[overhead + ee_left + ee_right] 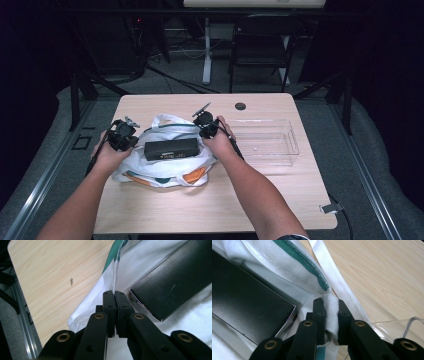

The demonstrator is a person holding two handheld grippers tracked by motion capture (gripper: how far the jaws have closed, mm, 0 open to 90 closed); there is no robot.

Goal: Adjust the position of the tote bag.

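Observation:
A white cloth bag (165,167) with green trim and orange patches lies on the wooden table (210,210). A long black box (171,148) rests in its open mouth. My left gripper (123,135) holds the bag's left rim; in the left gripper view its jaws are shut on the thin white edge (115,293) beside the black box (175,282). My right gripper (206,125) holds the right rim. In the right gripper view a bunched fold of white cloth (332,312) is pinched between the jaws, with the black box (244,305) at the left.
A clear plastic bin (265,141) stands on the table just right of the bag and shows as a clear edge (397,327) by my right gripper. A small dark disc (240,106) lies near the table's far edge. A chair (262,45) stands beyond the table.

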